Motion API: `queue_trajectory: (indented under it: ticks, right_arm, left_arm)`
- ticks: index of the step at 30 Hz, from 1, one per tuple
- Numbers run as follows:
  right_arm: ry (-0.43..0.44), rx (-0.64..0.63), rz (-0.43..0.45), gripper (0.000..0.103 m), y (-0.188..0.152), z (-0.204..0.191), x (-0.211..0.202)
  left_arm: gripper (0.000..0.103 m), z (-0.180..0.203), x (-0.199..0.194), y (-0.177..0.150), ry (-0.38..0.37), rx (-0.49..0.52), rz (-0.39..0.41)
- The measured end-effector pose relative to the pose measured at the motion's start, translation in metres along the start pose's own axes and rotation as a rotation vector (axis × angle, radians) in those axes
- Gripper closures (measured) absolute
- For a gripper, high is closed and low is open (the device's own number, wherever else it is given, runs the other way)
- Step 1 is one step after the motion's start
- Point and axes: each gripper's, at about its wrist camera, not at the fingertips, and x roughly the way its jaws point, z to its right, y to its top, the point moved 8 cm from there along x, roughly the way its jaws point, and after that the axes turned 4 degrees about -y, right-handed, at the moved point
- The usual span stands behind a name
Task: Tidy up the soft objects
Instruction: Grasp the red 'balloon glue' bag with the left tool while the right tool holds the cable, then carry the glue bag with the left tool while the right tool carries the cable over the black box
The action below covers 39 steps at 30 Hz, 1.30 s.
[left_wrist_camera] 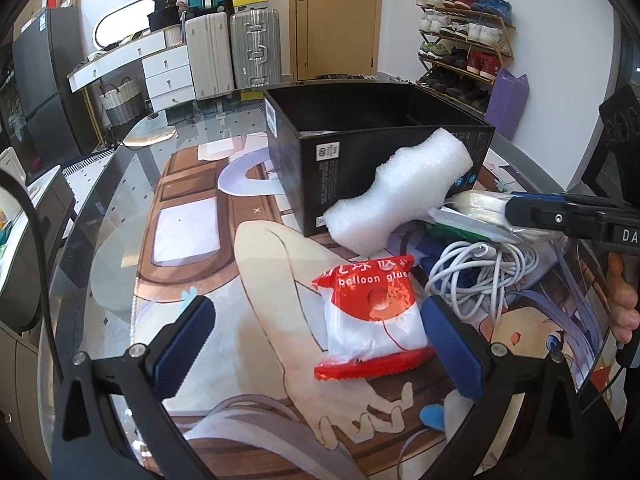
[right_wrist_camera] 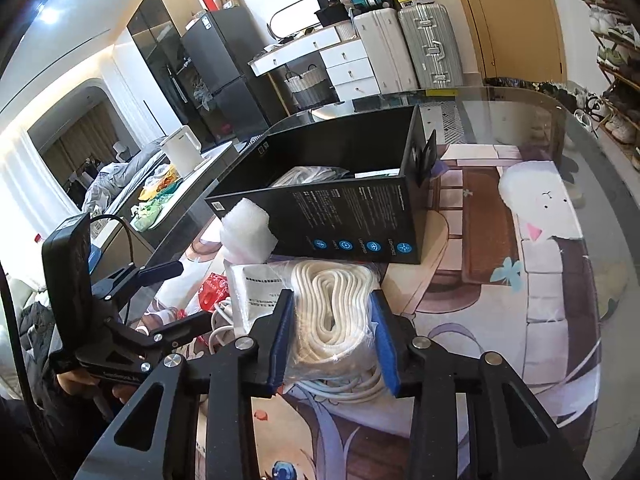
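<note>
Two risks stand out as I clamp my right gripper [right_wrist_camera: 332,332] on the bagged white rope [right_wrist_camera: 334,312]: slick plastic may slide from the pads, and the white cable [left_wrist_camera: 480,272] lying beneath could snag as I lift. My left gripper [left_wrist_camera: 316,336] hangs spread apart around the balloon glue packet [left_wrist_camera: 372,312]. Behind, the black box [right_wrist_camera: 340,216] already holds white bagged items; foam [left_wrist_camera: 400,192] leans against its wall.
</note>
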Motion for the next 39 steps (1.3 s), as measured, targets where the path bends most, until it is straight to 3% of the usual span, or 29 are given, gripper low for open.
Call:
queue_trajectory:
  ticks: [13,18,20,39]
  right_arm:
    - [0.010,0.001,0.047,0.068,0.009,0.002,-0.018]
    - [0.015,-0.001,0.048,0.068,0.009,0.000,-0.021]
    - [0.019,-0.006,0.051,0.068,0.010,-0.002,-0.024]
    - [0.024,-0.010,0.129,0.068,0.021,-0.005,-0.050]
  left_arm:
    - [0.003,0.001,0.001,0.000,-0.012,0.010,-0.017]
    - [0.028,0.007,0.002,-0.004,-0.037,0.032,-0.032]
    - [0.047,0.011,0.003,-0.007,-0.072,0.042,-0.043]
    - [0.050,0.021,-0.038,0.010,-0.121,0.039,0.085]
